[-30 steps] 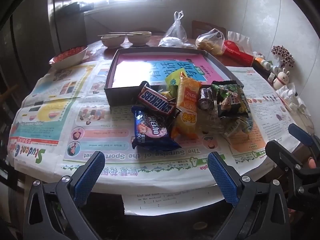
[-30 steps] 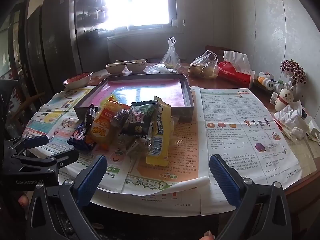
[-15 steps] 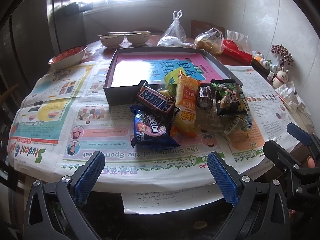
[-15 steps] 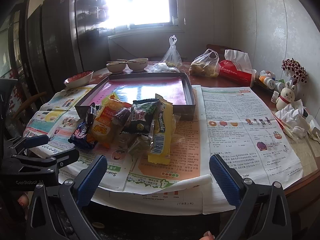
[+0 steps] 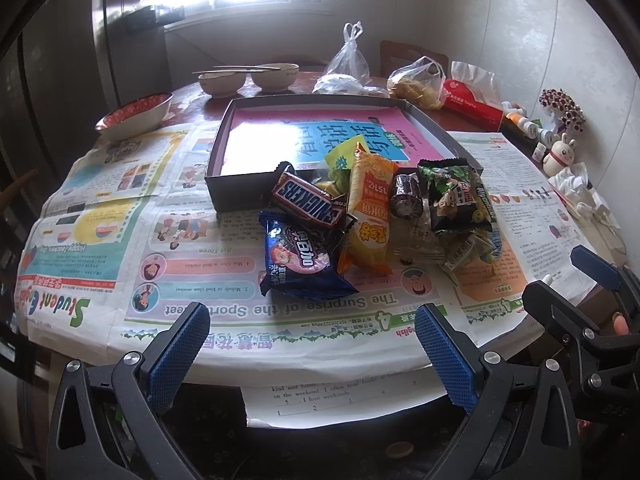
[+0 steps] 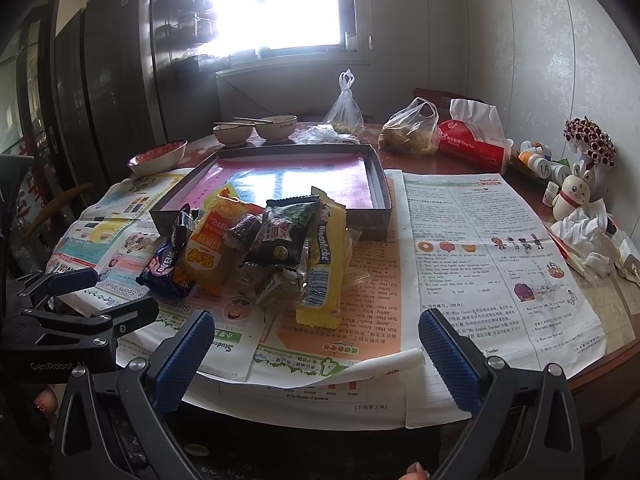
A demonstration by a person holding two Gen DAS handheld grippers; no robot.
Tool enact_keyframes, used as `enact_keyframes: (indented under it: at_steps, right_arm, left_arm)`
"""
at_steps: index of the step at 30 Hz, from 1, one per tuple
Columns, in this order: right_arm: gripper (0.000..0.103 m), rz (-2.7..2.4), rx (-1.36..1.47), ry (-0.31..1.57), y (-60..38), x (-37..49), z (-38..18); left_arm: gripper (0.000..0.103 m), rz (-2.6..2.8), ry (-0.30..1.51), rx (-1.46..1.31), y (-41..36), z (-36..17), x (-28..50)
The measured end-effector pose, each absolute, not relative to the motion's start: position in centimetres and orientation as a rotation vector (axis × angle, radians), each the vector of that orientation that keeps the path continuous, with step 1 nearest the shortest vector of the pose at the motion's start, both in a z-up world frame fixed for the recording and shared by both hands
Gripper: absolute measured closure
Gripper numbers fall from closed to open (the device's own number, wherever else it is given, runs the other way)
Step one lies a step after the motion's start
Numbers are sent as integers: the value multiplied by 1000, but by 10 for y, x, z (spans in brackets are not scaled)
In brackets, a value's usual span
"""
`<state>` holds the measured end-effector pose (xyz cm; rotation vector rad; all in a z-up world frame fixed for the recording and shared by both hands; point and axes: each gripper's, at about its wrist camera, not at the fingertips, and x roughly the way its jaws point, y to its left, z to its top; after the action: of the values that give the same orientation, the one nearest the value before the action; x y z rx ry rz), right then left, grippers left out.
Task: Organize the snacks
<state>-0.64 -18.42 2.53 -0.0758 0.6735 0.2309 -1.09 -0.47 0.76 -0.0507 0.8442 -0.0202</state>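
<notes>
Left wrist view: a round newspaper-covered table (image 5: 120,216) carries a shallow dark cardboard tray (image 5: 240,196), empty, snack packets (image 5: 372,216) heaped against its near wall. Both tools, left (image 5: 312,344) and right (image 6: 316,350), gape wide, empty; best lift the topmost packet first.

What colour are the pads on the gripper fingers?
Blue, with a fine grid texture, on black fingers. The left wrist view shows it best.
</notes>
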Motion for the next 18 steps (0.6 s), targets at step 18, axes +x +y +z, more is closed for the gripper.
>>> enact_keyframes:
  at_steps: [18]
  right_arm:
    - [0,232,-72,678,-186,-5,24]
  left_arm:
    - [1,-18,842,-48,-5,7,-11]
